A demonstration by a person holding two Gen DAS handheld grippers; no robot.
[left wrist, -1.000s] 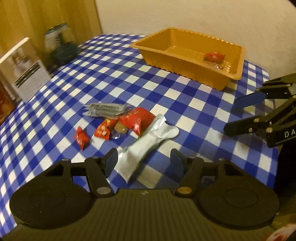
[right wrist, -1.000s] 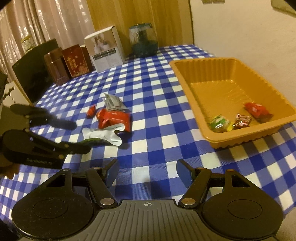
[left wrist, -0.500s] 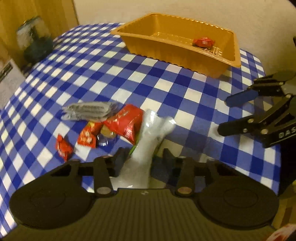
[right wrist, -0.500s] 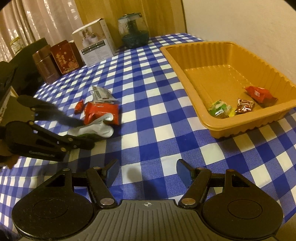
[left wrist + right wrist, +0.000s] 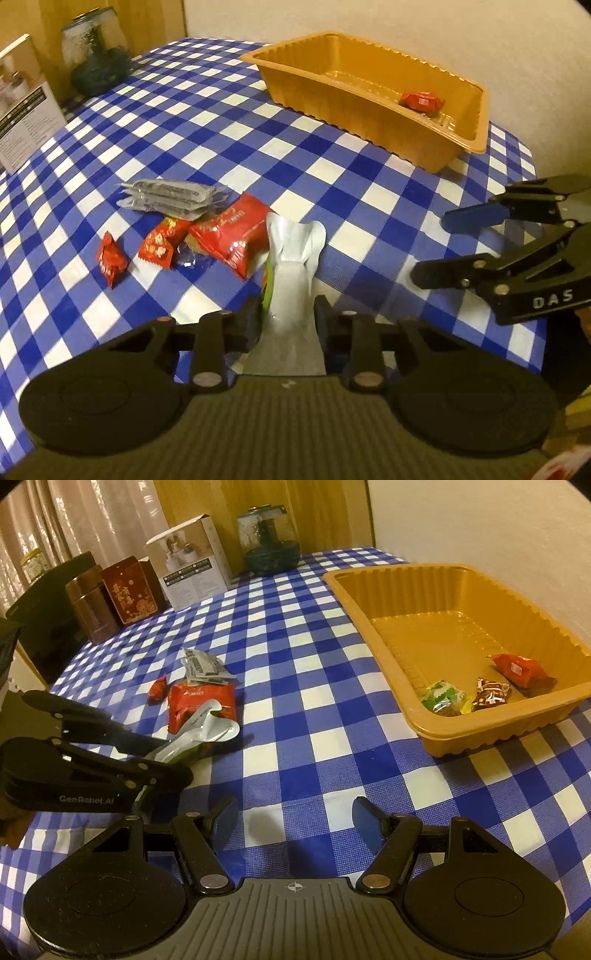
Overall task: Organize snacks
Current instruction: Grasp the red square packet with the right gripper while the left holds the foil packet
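Left wrist view: your left tool [image 5: 288,314] has just closed on the silver packet [image 5: 291,266], beside the red snacks [image 5: 229,236]. Open checked counter [image 5: 314,177] lies before the orange tray [image 5: 354,107]. Your right tool [image 5: 291,819] hangs half-open, empty.

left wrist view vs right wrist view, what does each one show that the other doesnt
Only the left wrist view shows the left gripper squeezing the silver packet from behind, jaws just closed in on it. Only the right wrist view shows the green snack and brown snack in the orange tray, plus the brown tins. Both show the tray, the red packet and the open right gripper.
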